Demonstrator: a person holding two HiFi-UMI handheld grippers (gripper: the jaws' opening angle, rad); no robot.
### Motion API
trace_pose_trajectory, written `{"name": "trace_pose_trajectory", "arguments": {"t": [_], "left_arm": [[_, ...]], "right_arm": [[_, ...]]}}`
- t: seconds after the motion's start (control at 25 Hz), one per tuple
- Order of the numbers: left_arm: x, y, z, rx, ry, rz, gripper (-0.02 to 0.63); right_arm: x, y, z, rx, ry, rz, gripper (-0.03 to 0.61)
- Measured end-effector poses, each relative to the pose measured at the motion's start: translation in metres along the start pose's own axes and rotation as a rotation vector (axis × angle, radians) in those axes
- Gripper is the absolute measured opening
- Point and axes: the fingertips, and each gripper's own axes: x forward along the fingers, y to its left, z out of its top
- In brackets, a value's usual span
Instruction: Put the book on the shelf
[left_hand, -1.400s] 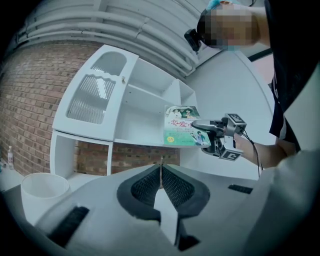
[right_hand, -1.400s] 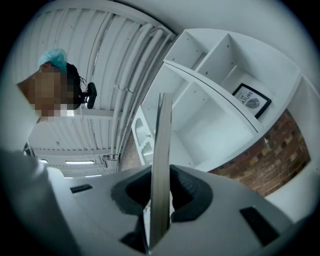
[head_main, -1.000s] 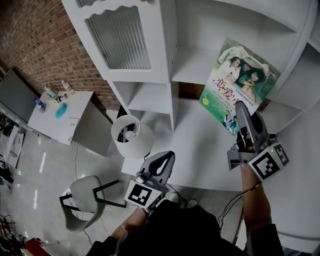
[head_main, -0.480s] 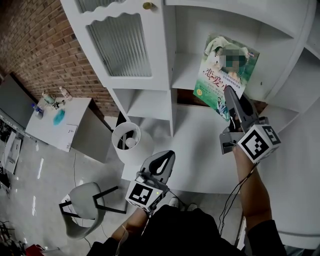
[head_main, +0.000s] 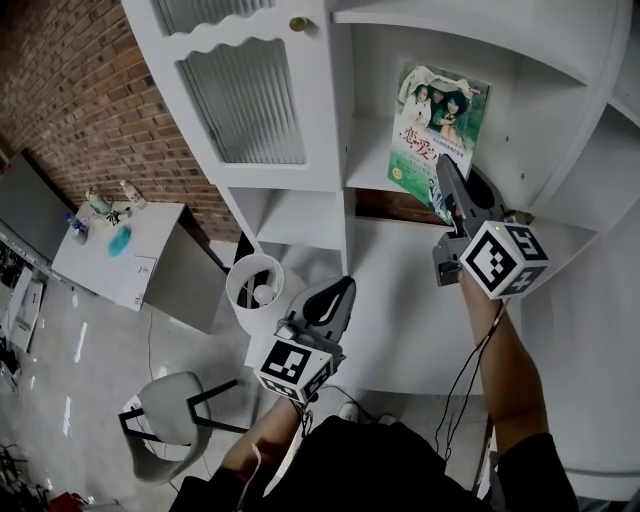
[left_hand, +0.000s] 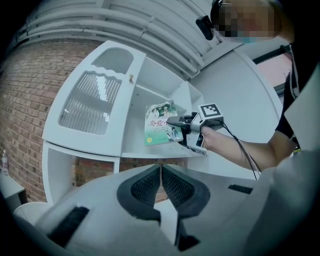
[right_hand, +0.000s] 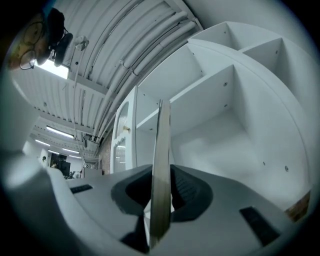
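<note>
A thin book (head_main: 435, 130) with a green and white cover stands upright in my right gripper (head_main: 443, 180), which is shut on its lower right corner. The book (left_hand: 161, 124) hangs in front of an open compartment of the white shelf (head_main: 370, 170), just above its board. In the right gripper view the book (right_hand: 161, 170) shows edge-on between the two pads. My left gripper (head_main: 335, 298) is low, over the white desk top, jaws shut with nothing between them (left_hand: 160, 182).
A cabinet door with ribbed glass (head_main: 240, 85) and a brass knob (head_main: 297, 23) stands left of the open compartment. A round white lamp shade (head_main: 254, 285) sits below it. A brick wall (head_main: 80, 90), a small table (head_main: 120, 250) and a chair (head_main: 180, 415) lie to the left.
My right gripper has carried the book up and to the left, from over the desk top into the mouth of the shelf compartment, and turned it more upright. The left gripper has barely moved.
</note>
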Motion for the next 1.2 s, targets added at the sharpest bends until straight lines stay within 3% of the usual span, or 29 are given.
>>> {"name": "trace_pose_trajectory", "arguments": {"t": [0.2,0.44,0.64,0.8,1.2], "left_arm": [[0.019,0.003,-0.001,-0.03,0.03,0.0,0.018],[0.044,0.015,0.01,-0.006,0.039,0.012,0.02],[0.059,0.03,0.024,-0.09,0.005,0.011,0.018],[0.077,0.031,0.033,-0.015,0.009,0.011,0.018],[0.095,0.037,0.041,0.007,-0.006,0.024,0.02]], "right_arm": [[0.016,-0.005,-0.006,-0.03,0.02,-0.019,0.078],[0.039,-0.009,-0.016,-0.058,0.053,-0.044,0.078],[0.062,-0.01,-0.03,-0.069,0.087,-0.054,0.078],[0.074,-0.02,-0.032,-0.078,0.107,-0.093,0.078],[0.117,-0.039,-0.03,-0.116,0.117,-0.164,0.078]]}}
